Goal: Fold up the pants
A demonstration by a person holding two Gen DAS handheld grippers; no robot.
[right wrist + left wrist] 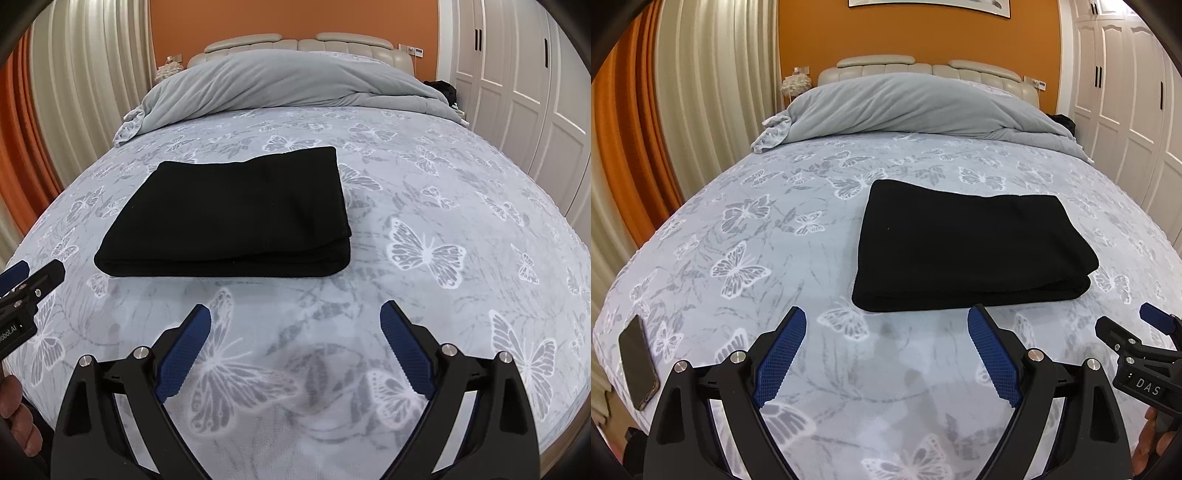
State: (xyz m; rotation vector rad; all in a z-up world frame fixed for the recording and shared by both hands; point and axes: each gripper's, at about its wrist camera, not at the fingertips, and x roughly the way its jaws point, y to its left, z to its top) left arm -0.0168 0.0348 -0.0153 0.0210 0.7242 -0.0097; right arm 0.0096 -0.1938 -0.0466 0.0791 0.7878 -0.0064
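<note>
The left hand-held gripper (886, 317) points forward with its two blue-padded fingers (781, 354) spread wide apart, nothing between them. The right hand-held gripper (295, 312) is held in the same way, its blue-padded fingers (184, 350) splayed wide with nothing between them. The two sit side by side: from the left wrist view the right hand-held gripper shows at the right edge, fingertips apart, with part of the person's right hand (1156, 439) wrapped around its handle. From the right wrist view the left one shows at the left edge, with the left hand (14, 417) gripping below it.
</note>
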